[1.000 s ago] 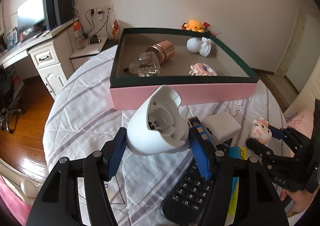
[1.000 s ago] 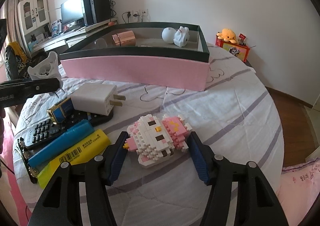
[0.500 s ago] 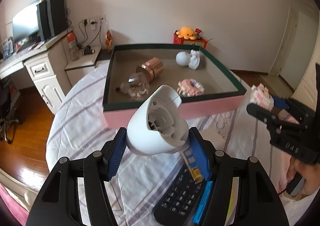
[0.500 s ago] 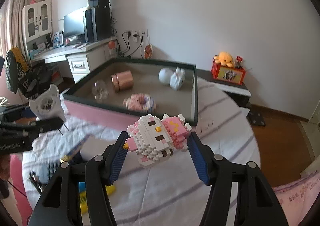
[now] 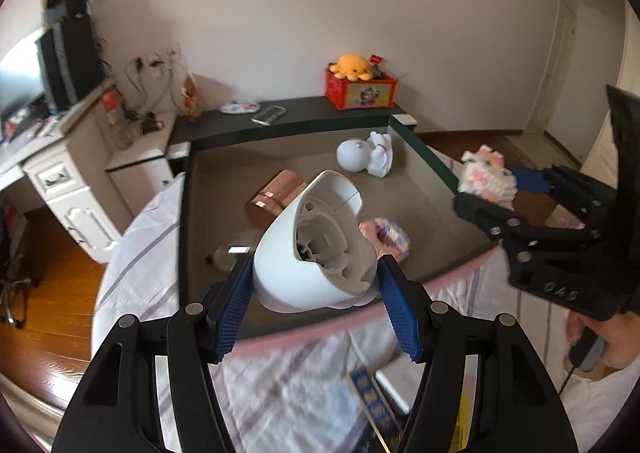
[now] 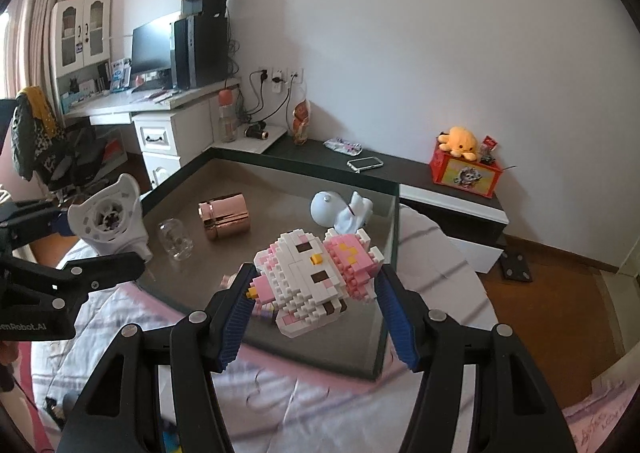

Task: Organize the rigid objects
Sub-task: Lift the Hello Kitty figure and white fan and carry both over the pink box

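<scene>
Above the box (image 6: 384, 317), the left tool (image 5: 316, 281) grips a white shell (image 5: 308, 253) and the right tool (image 6: 314, 293) clamps a brick cat (image 6: 316, 269), both held over the tray floor.

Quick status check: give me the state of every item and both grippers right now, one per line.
left gripper: shut on the white plastic shell, held above the box.
right gripper: shut on the brick-built cat figure, held above the box.
box: open-topped, on the table.
copper cylinder: lying on its side in the box.
clear glass piece: in the box, beside the cylinder.
white figurine: in the box, far corner.
</scene>
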A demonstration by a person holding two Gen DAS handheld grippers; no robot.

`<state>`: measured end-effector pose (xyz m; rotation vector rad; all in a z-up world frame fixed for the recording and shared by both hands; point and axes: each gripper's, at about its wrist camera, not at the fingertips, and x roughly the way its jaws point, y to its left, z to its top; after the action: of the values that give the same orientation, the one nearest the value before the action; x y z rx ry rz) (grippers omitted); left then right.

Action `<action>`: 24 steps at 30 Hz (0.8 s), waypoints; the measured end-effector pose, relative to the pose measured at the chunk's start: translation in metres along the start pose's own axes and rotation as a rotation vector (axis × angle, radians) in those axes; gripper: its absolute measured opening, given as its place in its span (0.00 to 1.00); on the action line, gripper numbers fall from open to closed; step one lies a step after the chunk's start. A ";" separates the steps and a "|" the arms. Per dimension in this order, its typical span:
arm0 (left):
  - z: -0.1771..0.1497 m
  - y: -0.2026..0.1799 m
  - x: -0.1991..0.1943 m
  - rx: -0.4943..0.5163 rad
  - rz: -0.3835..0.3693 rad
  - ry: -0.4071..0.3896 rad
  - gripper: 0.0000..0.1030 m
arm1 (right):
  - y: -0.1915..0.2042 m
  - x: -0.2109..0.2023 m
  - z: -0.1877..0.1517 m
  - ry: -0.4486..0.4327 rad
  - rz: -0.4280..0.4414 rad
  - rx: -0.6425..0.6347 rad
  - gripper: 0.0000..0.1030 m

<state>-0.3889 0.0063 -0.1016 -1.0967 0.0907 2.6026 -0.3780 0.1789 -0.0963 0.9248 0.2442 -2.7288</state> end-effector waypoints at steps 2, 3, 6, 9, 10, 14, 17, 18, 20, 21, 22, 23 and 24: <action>0.010 0.001 0.012 0.011 0.006 0.013 0.62 | -0.002 0.015 0.006 0.021 0.007 -0.016 0.60; 0.015 0.001 0.019 0.015 0.002 0.020 0.62 | -0.003 0.022 0.009 0.032 0.022 -0.016 0.60; 0.026 0.002 0.041 0.006 -0.035 0.053 0.62 | -0.007 0.044 0.015 0.068 0.021 -0.026 0.60; 0.030 0.001 0.062 0.014 -0.023 0.087 0.62 | -0.011 0.060 0.019 0.098 0.021 -0.038 0.60; 0.029 0.000 0.068 0.013 -0.022 0.098 0.62 | -0.012 0.065 0.020 0.107 0.013 -0.047 0.60; 0.024 -0.009 0.089 0.041 -0.030 0.137 0.62 | -0.016 0.079 0.019 0.148 0.013 -0.068 0.60; 0.024 -0.012 0.095 0.060 -0.013 0.146 0.62 | -0.017 0.086 0.019 0.170 0.016 -0.079 0.60; 0.024 -0.012 0.097 0.060 -0.014 0.151 0.62 | -0.018 0.089 0.019 0.179 0.021 -0.083 0.60; 0.025 -0.013 0.102 0.068 -0.005 0.159 0.62 | -0.018 0.092 0.020 0.187 0.025 -0.087 0.60; 0.025 -0.013 0.105 0.076 0.005 0.165 0.62 | -0.018 0.094 0.021 0.190 0.025 -0.090 0.60; 0.026 -0.012 0.109 0.083 0.013 0.172 0.62 | -0.017 0.095 0.022 0.196 0.029 -0.094 0.60; 0.027 -0.013 0.112 0.092 0.011 0.174 0.62 | -0.017 0.097 0.022 0.202 0.036 -0.095 0.60; 0.028 -0.014 0.114 0.095 0.005 0.177 0.61 | -0.016 0.098 0.023 0.204 0.038 -0.095 0.60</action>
<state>-0.4785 0.0543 -0.1614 -1.2911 0.2540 2.4729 -0.4713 0.1712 -0.1374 1.1686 0.3868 -2.5636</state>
